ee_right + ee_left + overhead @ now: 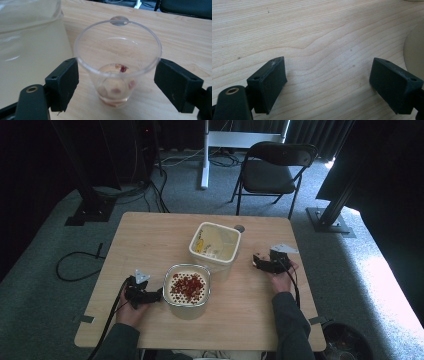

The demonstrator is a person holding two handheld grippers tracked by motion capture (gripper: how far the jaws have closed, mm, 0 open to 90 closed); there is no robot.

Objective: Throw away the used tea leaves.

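We judged the step in hand to be gripping the clear cup (117, 72): our right gripper (116, 82) stood spread with a jaw on either side of it, seemingly just touching, not yet pinching. It stood on the table (150, 240), right of the empty tub (215, 245), a few red bits at its bottom. The next move called for a gentle squeeze. Our left gripper (329, 82) rested spread over bare wood, left of the tub of red pieces (187, 289). Open room lay right, toward the table's edge.
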